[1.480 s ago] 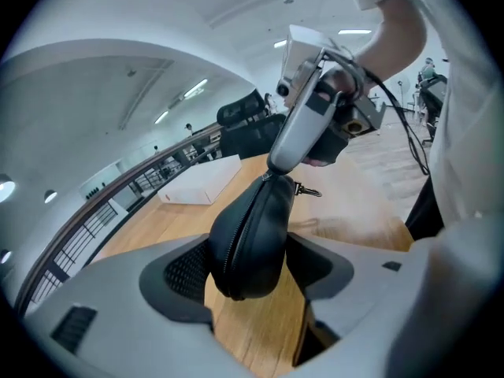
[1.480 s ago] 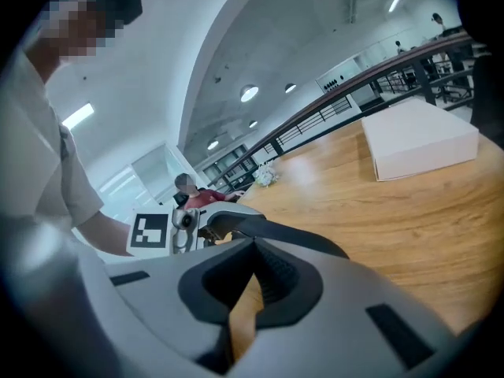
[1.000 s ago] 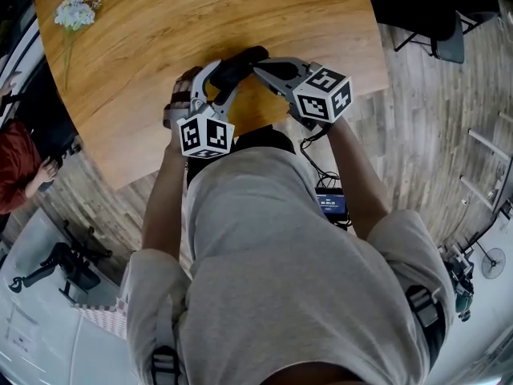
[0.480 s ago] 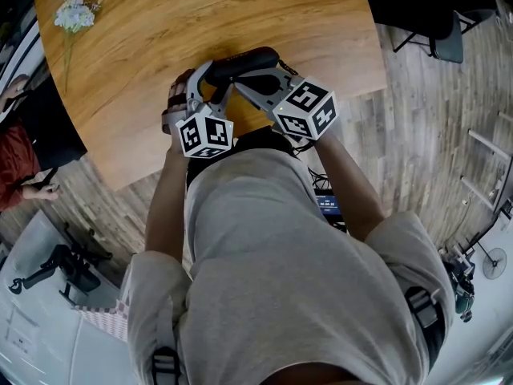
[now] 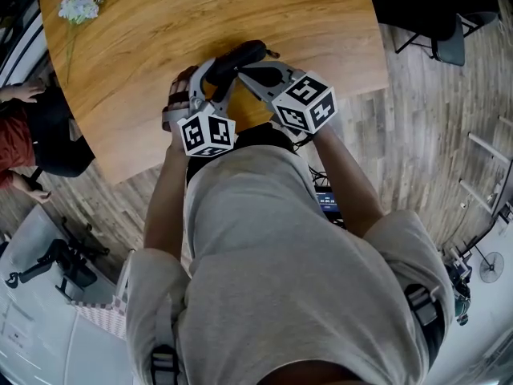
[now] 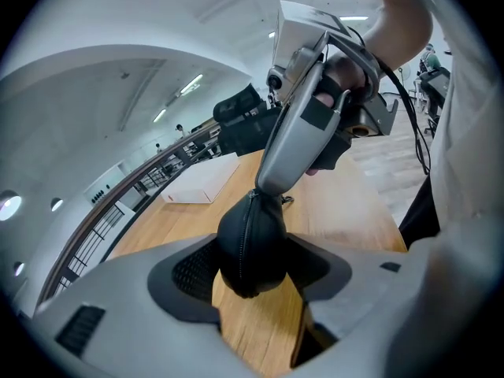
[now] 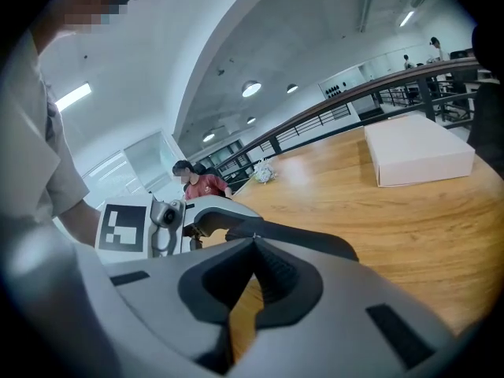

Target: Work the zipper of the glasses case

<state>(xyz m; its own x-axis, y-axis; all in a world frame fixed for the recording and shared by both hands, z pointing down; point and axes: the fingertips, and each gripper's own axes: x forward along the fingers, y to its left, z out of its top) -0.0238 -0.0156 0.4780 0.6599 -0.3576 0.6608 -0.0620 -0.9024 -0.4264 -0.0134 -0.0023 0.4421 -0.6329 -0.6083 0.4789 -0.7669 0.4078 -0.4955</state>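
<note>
Table (image 5: pixel 144 46) fills our head view's upper half. Near its lower edge, our left gripper (image 6: pixel 252 270) clamps the black case (image 6: pixel 250 246) across. Our right gripper (image 7: pixel 253 241), jaws pressed together, meets the zipper's (image 6: pixel 246 231) top end.

A wooden table (image 5: pixel 144 46) stands on a grey plank floor (image 5: pixel 417 135) beneath a white ceiling (image 7: pixel 315 22) with round lamps (image 7: pixel 251 89).

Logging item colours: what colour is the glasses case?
Black. The glasses case shows best in the left gripper view.
</note>
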